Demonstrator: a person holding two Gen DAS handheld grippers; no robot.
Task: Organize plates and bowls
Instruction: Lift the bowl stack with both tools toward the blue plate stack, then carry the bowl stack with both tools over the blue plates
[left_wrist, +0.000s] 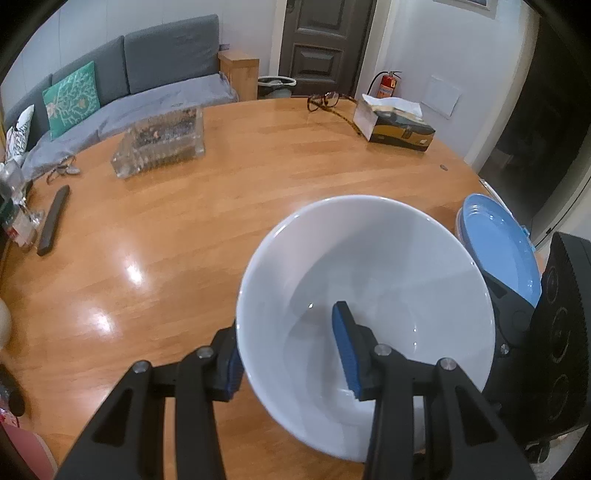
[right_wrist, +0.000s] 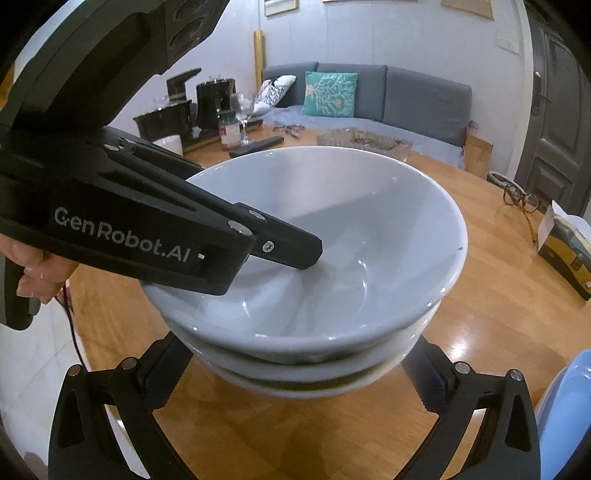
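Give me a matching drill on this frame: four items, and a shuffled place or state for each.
Items:
1. top white bowl
2. blue plate
3. eyeglasses
4. right gripper

Places or states:
A. open, its fingers on either side of the bowl stack
B. on the far side of the table, beside the tissue box
C. near the table edge, to the right of the bowl
D. nested on another white bowl, left gripper straddling its rim

Pairs: 1-D, 2-C, 3-B, 4-A
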